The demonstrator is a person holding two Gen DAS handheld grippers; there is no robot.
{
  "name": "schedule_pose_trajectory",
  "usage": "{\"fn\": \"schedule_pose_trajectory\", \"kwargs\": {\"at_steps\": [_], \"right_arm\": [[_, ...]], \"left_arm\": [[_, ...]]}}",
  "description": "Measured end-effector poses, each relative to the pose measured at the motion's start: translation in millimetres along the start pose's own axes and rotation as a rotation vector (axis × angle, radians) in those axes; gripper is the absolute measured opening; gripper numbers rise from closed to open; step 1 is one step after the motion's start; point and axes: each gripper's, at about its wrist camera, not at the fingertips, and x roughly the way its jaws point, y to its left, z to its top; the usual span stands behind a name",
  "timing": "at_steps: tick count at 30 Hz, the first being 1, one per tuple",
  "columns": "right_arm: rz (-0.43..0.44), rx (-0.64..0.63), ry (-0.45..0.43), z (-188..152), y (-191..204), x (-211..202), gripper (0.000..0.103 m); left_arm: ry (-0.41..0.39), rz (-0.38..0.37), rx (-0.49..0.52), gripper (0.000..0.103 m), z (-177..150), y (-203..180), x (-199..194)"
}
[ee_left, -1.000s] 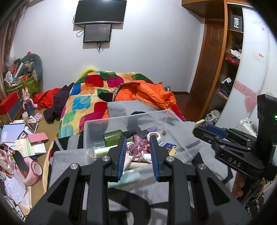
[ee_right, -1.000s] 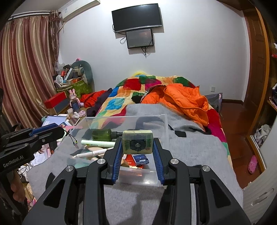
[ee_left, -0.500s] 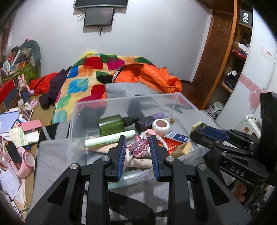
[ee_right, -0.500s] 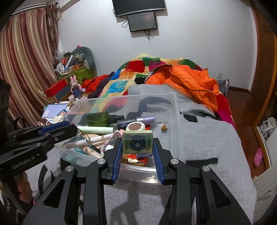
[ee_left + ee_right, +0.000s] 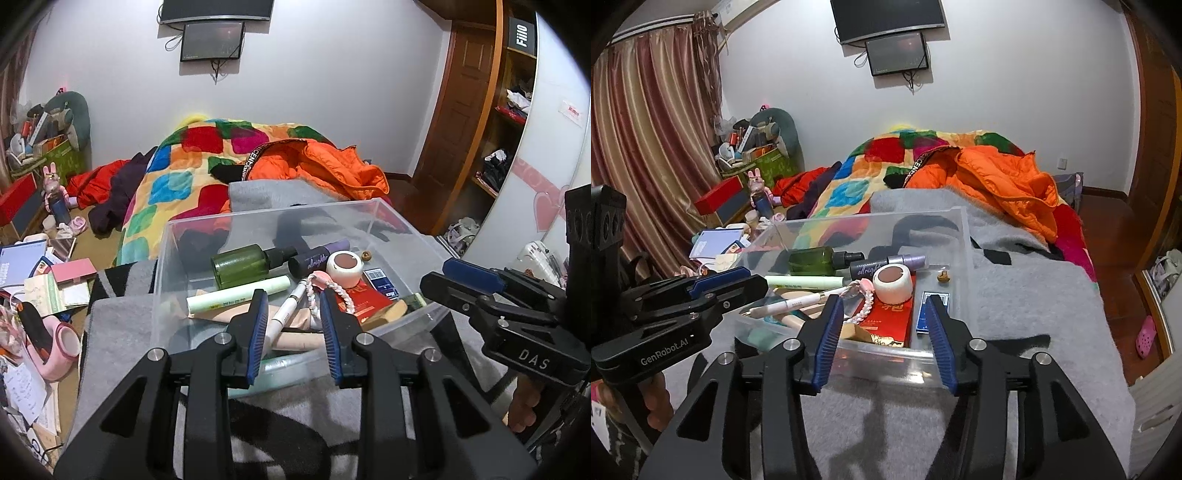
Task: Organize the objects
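Now the drop-off step: both grippers hang over the near edge of the clear bin [image 5: 960, 236] on the grey blanket [image 5: 1034, 295]. Right gripper [image 5: 884, 325] jaws are opening, nothing between them. Left gripper [image 5: 291, 317] stands narrowly parted, empty. Bottles, tubes and the white jar [image 5: 892, 282] lie inside the bin. Next probably calls for pulling back and finding another loose item.

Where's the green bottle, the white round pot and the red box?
green bottle [image 5: 240, 265], left wrist view, on its glass body.
white round pot [image 5: 894, 283], right wrist view, on its white side.
red box [image 5: 888, 319], right wrist view, on its red top face.
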Motion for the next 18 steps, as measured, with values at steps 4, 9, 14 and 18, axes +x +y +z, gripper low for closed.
{"fn": "schedule_pose_trajectory", "kwargs": {"at_steps": [4, 9, 14, 18], "right_arm": [[0.004, -0.005, -0.013, -2.8, 1.3, -11.4, 0.053], [0.012, -0.005, -0.033, -7.2, 1.9, -24.9, 0.061], [0.016, -0.011, -0.075, -14.0, 2.4, -41.5, 0.078], [0.002, -0.04, -0.082, -21.6, 8.4, -49.8, 0.082]], "left_arm": [[-0.014, 0.006, 0.001, 0.033, -3.6, -1.3, -12.1], [-0.046, 0.03, 0.012, 0.051, -12.0, -4.3, -30.4], [-0.069, 0.041, 0.008, 0.071, -22.4, -5.8, -46.6], [-0.076, 0.049, 0.017, 0.076, -31.8, -9.4, -54.1]]}}
